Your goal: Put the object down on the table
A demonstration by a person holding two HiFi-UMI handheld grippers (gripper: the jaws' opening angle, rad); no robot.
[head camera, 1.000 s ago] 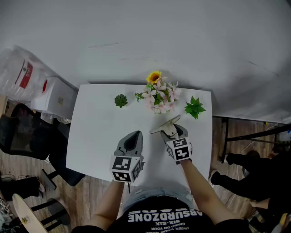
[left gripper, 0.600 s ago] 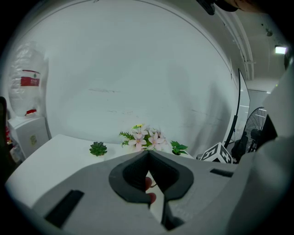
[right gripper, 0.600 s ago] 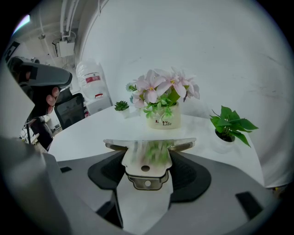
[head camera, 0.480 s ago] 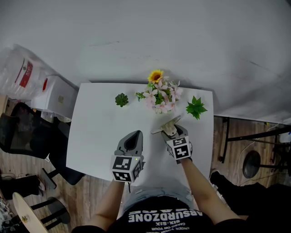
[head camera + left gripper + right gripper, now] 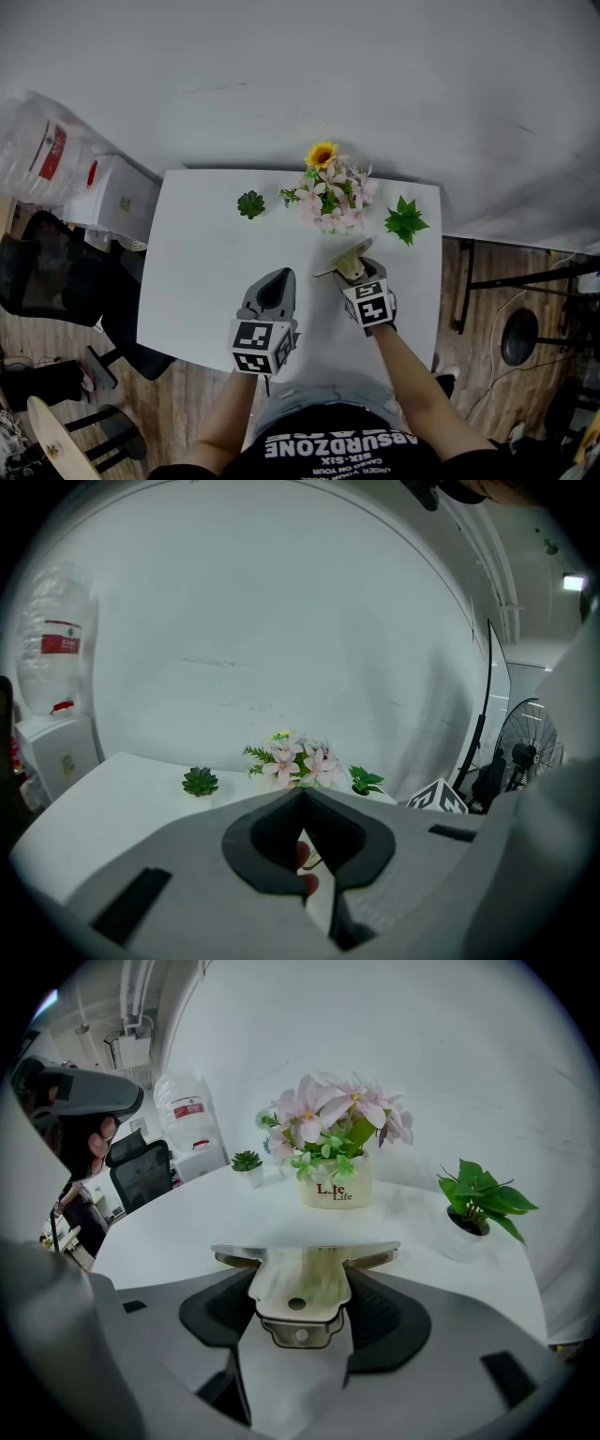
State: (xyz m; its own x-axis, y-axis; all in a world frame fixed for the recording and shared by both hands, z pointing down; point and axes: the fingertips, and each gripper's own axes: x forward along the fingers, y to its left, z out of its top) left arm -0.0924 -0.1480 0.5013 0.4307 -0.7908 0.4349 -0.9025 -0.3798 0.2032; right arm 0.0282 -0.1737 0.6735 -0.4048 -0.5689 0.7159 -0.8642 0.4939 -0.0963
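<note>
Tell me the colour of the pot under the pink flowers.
The pot is cream with reddish lettering, clearest in the right gripper view.

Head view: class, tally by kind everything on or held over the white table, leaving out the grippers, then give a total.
Flowers: 1, the flower pot
Small green plants: 2, the succulent and the leafy plant
Metal items: 1, the metal piece, held in the right gripper
Total: 4
</note>
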